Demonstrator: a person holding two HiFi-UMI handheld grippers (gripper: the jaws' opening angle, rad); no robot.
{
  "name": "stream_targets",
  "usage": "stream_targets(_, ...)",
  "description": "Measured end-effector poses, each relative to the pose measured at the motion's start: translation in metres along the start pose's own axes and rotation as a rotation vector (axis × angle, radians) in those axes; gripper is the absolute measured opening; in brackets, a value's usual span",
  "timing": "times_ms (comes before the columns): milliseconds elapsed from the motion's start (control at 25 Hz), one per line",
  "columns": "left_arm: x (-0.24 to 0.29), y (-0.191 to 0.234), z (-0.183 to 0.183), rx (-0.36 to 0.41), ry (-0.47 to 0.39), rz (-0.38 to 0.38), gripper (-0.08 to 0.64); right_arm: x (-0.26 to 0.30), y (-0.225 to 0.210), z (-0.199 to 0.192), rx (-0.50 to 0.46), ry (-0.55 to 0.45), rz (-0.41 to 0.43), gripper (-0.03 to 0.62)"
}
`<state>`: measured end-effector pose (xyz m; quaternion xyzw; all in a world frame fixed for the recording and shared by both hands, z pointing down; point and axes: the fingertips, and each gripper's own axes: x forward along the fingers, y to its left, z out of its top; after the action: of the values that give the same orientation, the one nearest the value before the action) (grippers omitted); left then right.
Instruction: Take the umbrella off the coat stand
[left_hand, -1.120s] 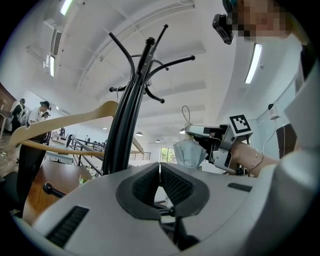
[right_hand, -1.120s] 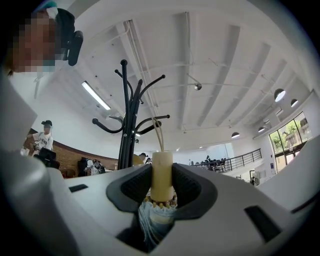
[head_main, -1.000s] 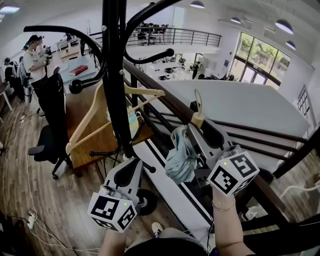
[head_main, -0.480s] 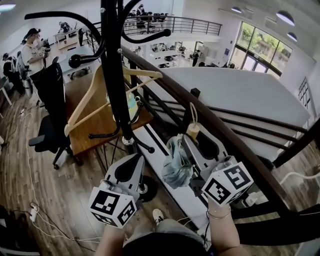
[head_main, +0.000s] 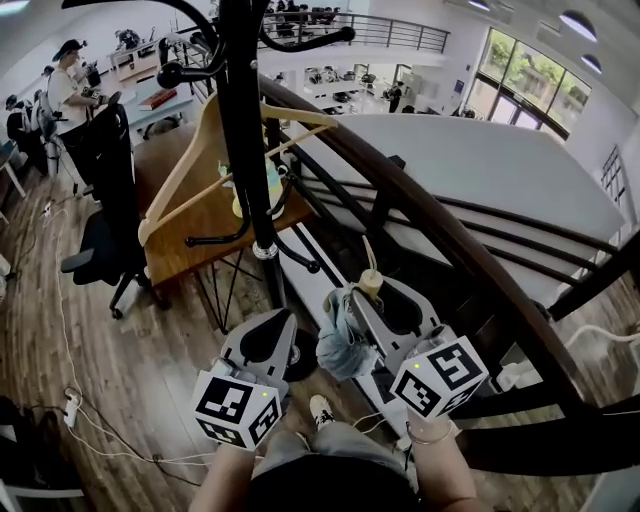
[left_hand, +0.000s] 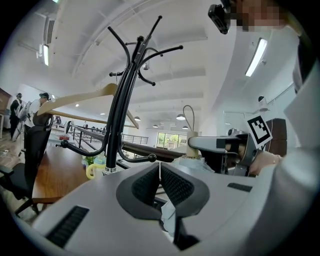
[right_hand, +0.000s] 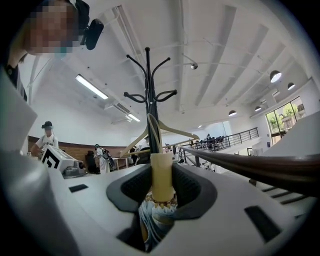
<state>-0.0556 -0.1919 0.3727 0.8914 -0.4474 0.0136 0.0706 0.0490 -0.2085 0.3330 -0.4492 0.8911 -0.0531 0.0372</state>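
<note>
The black coat stand (head_main: 243, 150) rises at the upper middle of the head view, with curved hooks at its top. The folded umbrella (head_main: 338, 340), pale blue-grey with a cream handle (head_main: 370, 283) and a cord loop, is off the hooks and hangs below them to the right. My right gripper (head_main: 372, 296) is shut on that handle (right_hand: 161, 175), and the fabric bunches under the jaws. My left gripper (head_main: 280, 322) sits low beside the stand's base, left of the umbrella. Its pads (left_hand: 150, 182) meet, with nothing gripped.
A wooden hanger (head_main: 205, 165) stays on the stand. Right of the grippers a dark wooden railing (head_main: 420, 220) runs diagonally. Behind the stand are a desk (head_main: 190, 235) and an office chair (head_main: 105, 200). People (head_main: 65, 95) stand far left. Cables (head_main: 70, 400) lie on the floor.
Both grippers have come down and back from the stand's hooks. The right one brought the umbrella with it, still gripped by the handle.
</note>
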Motion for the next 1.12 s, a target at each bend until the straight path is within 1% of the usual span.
stream_targets(280, -0.007, -0.003, -0.014, -0.006, 0.031, -0.003, 0.020, 0.003, 0.024, -0.027, 0.030, 0.051, 0.038, 0.137)
stream_targets(480, -0.012, 0.003, -0.026, -0.021, 0.049, 0.013, 0.020, 0.011, 0.042, -0.037, 0.015, 0.058, 0.081, 0.137)
stream_targets(760, -0.016, 0.013, -0.028, -0.028, 0.055, 0.028, 0.020, 0.020, 0.058, -0.046, 0.018, 0.080, 0.127, 0.135)
stream_targets(960, -0.019, 0.017, -0.031, -0.028, 0.062, 0.030, 0.020, 0.024, 0.063, -0.048, -0.007, 0.090, 0.131, 0.135)
stream_targets(1120, -0.019, 0.018, -0.032, -0.026, 0.067, 0.028, 0.020, 0.025, 0.061, -0.049, -0.002, 0.096, 0.126, 0.135)
